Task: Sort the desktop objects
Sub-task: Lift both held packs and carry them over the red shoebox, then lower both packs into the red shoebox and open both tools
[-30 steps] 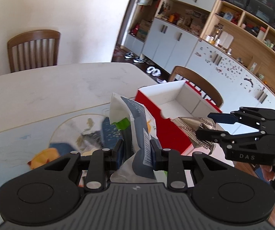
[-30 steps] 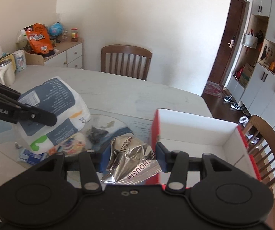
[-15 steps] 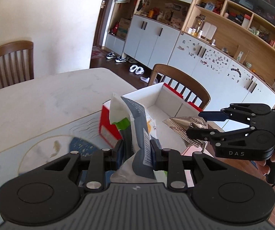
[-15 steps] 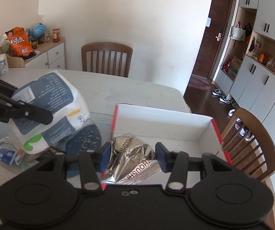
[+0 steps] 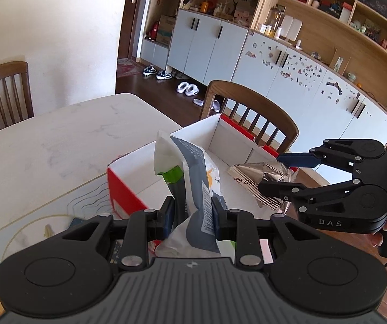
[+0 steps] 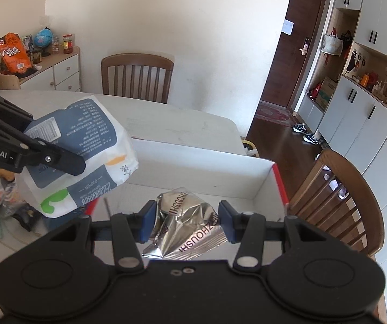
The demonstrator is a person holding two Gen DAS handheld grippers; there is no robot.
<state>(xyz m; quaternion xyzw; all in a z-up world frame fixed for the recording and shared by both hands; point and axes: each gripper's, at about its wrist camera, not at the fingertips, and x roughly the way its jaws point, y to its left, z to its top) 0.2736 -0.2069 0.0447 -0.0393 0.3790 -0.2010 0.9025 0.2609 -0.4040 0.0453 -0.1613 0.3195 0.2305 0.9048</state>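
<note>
while both grippers hang over it, the pale marble-look table [image 5: 45,145] carries a red box [image 5: 124,189] with a white inside, set near the table's far corner beside a wooden chair [image 5: 250,108]; a second wooden chair [image 6: 136,77] stands at the far side against the wall. the box is open at the top and its white floor [image 6: 193,189] shows bare beneath the two held items. the white and grey-blue paper pack [image 6: 77,154], with a green mark and small print, is clamped between the pads of the left gripper [image 5: 192,213] and hangs over the box's left edge, clear of the table. the crumpled silver foil bag [image 6: 186,221] with dark lettering is pinched between the blue pads of the right gripper [image 6: 186,222], held above the box's inside and not touching the floor of it. left on the table near the box's left side lies a small heap of wrappers and packets [image 6: 2,202], too jumbled to tell apart.
</note>
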